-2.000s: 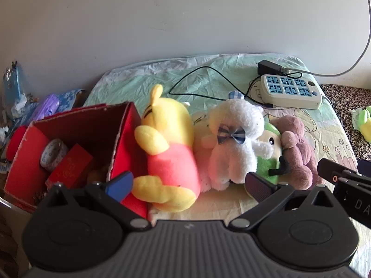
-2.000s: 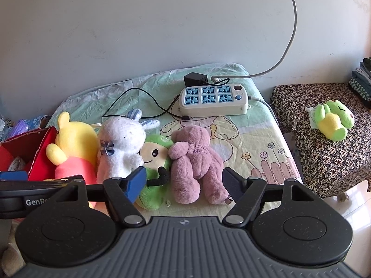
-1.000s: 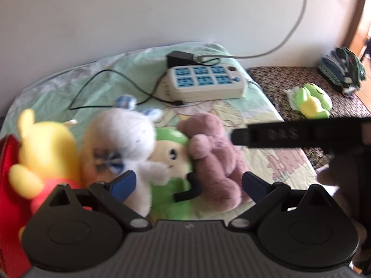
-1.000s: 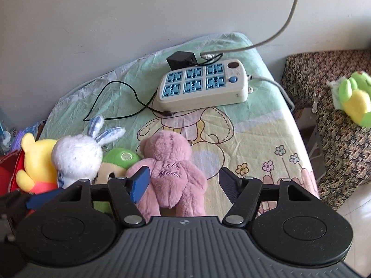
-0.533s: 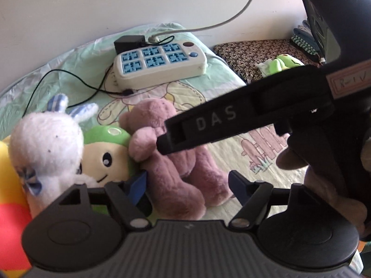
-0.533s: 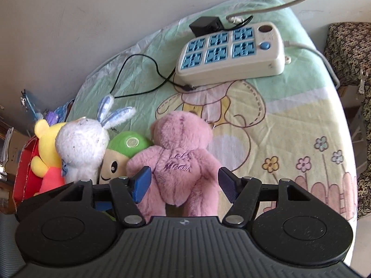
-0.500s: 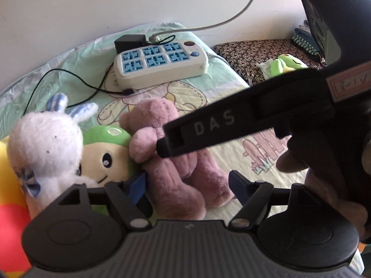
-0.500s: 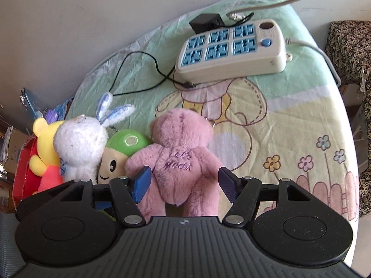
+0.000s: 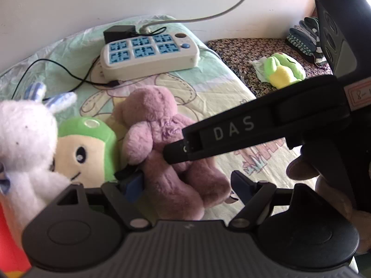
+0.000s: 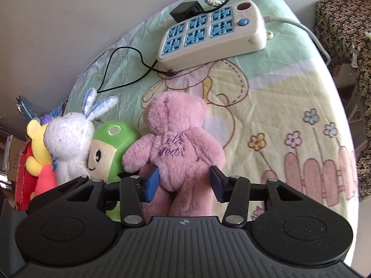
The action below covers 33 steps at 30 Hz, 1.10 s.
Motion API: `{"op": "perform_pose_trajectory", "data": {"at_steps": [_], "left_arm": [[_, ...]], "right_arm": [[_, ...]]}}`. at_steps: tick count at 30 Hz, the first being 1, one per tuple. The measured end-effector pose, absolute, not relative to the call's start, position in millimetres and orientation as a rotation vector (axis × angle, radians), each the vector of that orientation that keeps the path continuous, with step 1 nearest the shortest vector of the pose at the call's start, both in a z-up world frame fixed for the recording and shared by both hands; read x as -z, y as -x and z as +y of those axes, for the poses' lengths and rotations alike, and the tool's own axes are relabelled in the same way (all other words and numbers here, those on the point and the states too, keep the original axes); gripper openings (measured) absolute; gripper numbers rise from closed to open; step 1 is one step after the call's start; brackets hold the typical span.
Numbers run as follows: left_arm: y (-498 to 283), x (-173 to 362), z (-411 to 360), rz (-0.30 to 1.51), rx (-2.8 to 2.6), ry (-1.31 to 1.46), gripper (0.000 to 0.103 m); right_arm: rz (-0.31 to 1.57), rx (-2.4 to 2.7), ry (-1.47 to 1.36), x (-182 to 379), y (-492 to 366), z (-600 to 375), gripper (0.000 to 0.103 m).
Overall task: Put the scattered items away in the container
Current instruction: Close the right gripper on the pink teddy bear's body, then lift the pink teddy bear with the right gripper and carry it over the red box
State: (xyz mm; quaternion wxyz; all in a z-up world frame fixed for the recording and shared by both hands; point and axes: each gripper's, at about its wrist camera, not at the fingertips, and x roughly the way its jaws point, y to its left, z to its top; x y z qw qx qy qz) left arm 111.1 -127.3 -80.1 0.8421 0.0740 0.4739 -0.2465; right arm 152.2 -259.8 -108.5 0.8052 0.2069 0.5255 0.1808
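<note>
A pink-purple plush bear (image 10: 176, 143) lies face down on the bed sheet, at the right end of a row of soft toys. My right gripper (image 10: 184, 183) straddles its hips. Its jaws are closing, and the pads reach the fur on both flanks without visibly squeezing it. My left gripper (image 9: 186, 185) straddles the same bear (image 9: 153, 125) around its legs, jaws opening a little and not pressing. Its left fingertip (image 9: 133, 184) sits between the bear and a green-capped doll (image 9: 88, 143). The right gripper's black body (image 9: 255, 132) crosses the left wrist view. The red box (image 10: 22, 169) shows at the far left.
A white rabbit (image 10: 69, 139) and a yellow bear (image 10: 37, 153) lie left of the green doll (image 10: 109, 143). A white power strip (image 10: 213, 30) with a black cable (image 10: 120, 69) lies behind. A green frog toy (image 9: 284, 71) rests on a patterned stool (image 9: 243, 51) to the right.
Both grippers sank and came closer to the pink-purple bear. The right jaws narrowed around its hips. The right gripper's body swung across the left wrist view.
</note>
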Motion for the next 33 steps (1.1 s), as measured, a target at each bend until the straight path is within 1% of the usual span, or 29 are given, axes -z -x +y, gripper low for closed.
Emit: {"op": "perform_pose_trajectory", "data": {"at_steps": [2, 5, 6, 7, 8, 9, 10, 14, 16, 17, 18, 19, 20, 21, 22, 25, 26, 27, 30, 33], "left_arm": [[-112.1, 83.3, -131.1, 1.0, 0.515, -0.157, 0.081], [-117.1, 88.9, -131.7, 0.991, 0.506, -0.16, 0.084], [-117.6, 89.3, -130.3, 0.983, 0.511, -0.155, 0.085], [-117.5, 89.3, -129.3, 0.976, 0.518, -0.15, 0.088], [-117.4, 90.0, -129.5, 0.97, 0.526, -0.15, 0.093], [-117.1, 91.6, -131.2, 0.965, 0.53, -0.162, 0.094], [-117.1, 93.4, -132.4, 0.954, 0.523, -0.175, 0.094], [-119.9, 93.3, -131.1, 0.938, 0.53, -0.158, 0.092], [-118.8, 93.1, -131.2, 0.944, 0.544, -0.149, 0.092], [-117.1, 91.9, -129.9, 0.947, 0.556, -0.138, 0.091], [-115.8, 91.1, -127.7, 0.949, 0.566, -0.123, 0.089], [-115.3, 90.7, -125.2, 0.955, 0.574, -0.104, 0.081], [-115.7, 90.2, -122.4, 0.961, 0.578, -0.085, 0.078], [-116.3, 89.2, -119.5, 0.965, 0.579, -0.063, 0.077], [-117.1, 88.1, -116.1, 0.968, 0.585, -0.038, 0.071], [-119.7, 87.1, -106.2, 0.978, 0.6, 0.028, 0.066], [-120.7, 87.5, -105.8, 0.978, 0.596, 0.024, 0.062], [-121.4, 87.7, -105.8, 0.977, 0.593, 0.018, 0.061], [-121.1, 88.5, -106.1, 0.971, 0.587, 0.009, 0.061], [-120.9, 90.2, -106.8, 0.959, 0.578, 0.005, 0.06]], "right_arm": [[1.127, -0.376, -0.441, 107.6, -150.6, -263.0, 0.049], [1.128, -0.373, -0.436, 105.9, -147.5, -267.5, 0.044], [1.135, -0.371, -0.443, 107.5, -147.3, -269.3, 0.044], [1.143, -0.381, -0.435, 109.0, -146.8, -268.9, 0.045], [1.146, -0.385, -0.42, 110.5, -146.7, -266.6, 0.048], [1.148, -0.38, -0.408, 112.0, -146.6, -264.0, 0.053], [1.146, -0.372, -0.404, 113.2, -147.4, -262.7, 0.055], [1.141, -0.369, -0.43, 114.7, -149.8, -265.3, 0.055], [1.148, -0.377, -0.422, 114.4, -150.0, -265.2, 0.052], [1.154, -0.393, -0.429, 113.9, -149.8, -265.7, 0.043], [1.153, -0.392, -0.428, 112.1, -149.0, -267.0, 0.042], [1.146, -0.383, -0.411, 110.6, -147.4, -268.6, 0.042], [1.143, -0.378, -0.401, 109.8, -146.0, -271.1, 0.039], [1.148, -0.376, -0.411, 110.2, -145.7, -274.9, 0.029], [1.155, -0.366, -0.411, 110.9, -145.7, -278.0, 0.025], [1.161, -0.378, -0.441, 113.0, -145.4, -284.5, 0.025], [1.152, -0.376, -0.436, 112.2, -144.8, -284.0, 0.025], [1.149, -0.376, -0.43, 111.9, -145.3, -281.7, 0.027], [1.146, -0.365, -0.384, 111.5, -147.9, -272.1, 0.029], [1.147, -0.359, -0.404, 114.8, -149.6, -272.7, 0.031]]}}
